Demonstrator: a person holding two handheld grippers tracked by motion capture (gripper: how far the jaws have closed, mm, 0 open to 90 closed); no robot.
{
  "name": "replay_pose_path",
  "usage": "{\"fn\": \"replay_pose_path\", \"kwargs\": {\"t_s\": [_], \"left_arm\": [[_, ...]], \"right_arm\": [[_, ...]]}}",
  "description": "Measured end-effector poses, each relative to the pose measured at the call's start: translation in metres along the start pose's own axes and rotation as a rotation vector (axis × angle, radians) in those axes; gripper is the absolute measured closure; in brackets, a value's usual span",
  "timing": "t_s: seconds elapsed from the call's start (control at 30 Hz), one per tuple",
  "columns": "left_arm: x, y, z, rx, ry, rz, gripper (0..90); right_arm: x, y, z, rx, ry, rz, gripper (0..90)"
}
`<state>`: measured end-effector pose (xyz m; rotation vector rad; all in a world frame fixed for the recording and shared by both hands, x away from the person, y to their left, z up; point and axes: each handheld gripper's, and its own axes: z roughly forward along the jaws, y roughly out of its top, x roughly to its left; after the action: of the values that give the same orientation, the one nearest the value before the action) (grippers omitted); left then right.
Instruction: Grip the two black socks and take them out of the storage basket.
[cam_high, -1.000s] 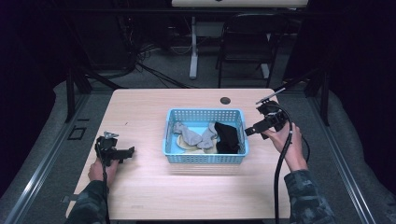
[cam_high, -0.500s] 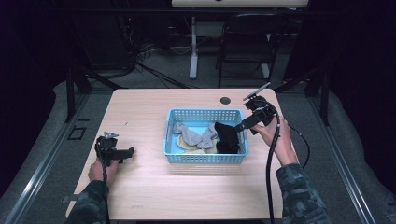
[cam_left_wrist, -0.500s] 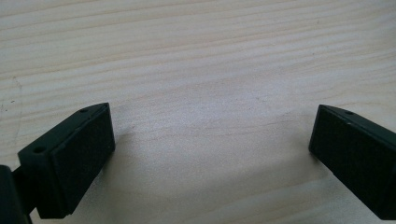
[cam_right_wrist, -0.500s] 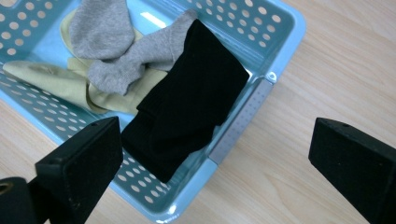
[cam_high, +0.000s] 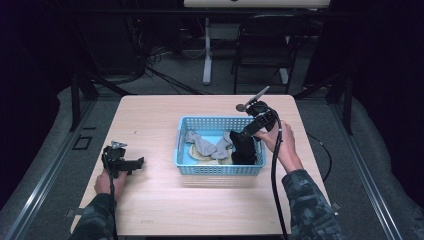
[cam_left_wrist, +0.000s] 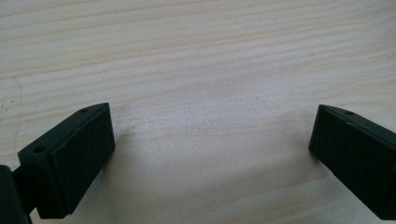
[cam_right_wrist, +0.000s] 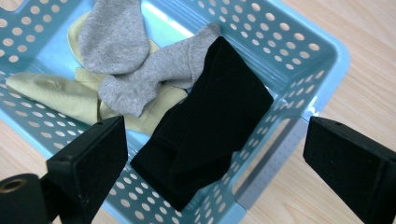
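Near the table's (cam_high: 165, 210) left edge, left gripper (cam_high: 131, 163) resting spread and idle. Farther in, right gripper (cam_right_wrist: 212, 158) gaping above black sock (cam_right_wrist: 210, 126) at basket's (cam_right_wrist: 322, 51) right end. Likely reaching in; next, lower and pinch. Sock's underside and yellow sock (cam_right_wrist: 51, 91) partly buried.

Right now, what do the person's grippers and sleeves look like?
Both are black handheld tools: the left gripper and right gripper each end in two blocky matte black jaws with small screw holes. A black cable trails from the right one. The sleeves are a dark camouflage pattern.
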<state>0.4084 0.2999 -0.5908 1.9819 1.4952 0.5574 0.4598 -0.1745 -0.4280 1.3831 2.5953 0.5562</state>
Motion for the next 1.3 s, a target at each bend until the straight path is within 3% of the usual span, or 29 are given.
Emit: {"fn": "replay_pose_path", "kwargs": {"t_s": [0.3,0.67,0.8,0.87,1.0,1.23,1.3], "left_arm": [[0.0,0.0,0.0,0.0,0.0,0.0,0.3],[0.0,0.0,0.0,0.0,0.0,0.0,0.3],[0.0,0.0,0.0,0.0,0.0,0.0,0.3],[0.0,0.0,0.0,-0.001,0.0,0.001,0.3],[0.0,0.0,0.0,0.0,0.0,0.0,0.3],[0.0,0.0,0.0,0.0,0.0,0.0,0.3],[0.0,0.0,0.0,0.0,0.0,0.0,0.3]], "right_arm": [[0.007,0.006,0.02,0.022,0.011,0.002,13.3],[0.022,0.011,0.053,0.099,0.005,-0.007,19.7],[0.022,0.011,0.062,0.116,-0.004,-0.006,21.6],[0.022,0.01,0.069,0.119,-0.007,0.019,23.0],[0.021,0.009,0.076,0.144,-0.019,0.007,23.9],[0.018,0.006,0.084,0.168,-0.039,0.031,27.1],[0.017,0.005,0.087,0.162,-0.045,0.054,34.7]]}}
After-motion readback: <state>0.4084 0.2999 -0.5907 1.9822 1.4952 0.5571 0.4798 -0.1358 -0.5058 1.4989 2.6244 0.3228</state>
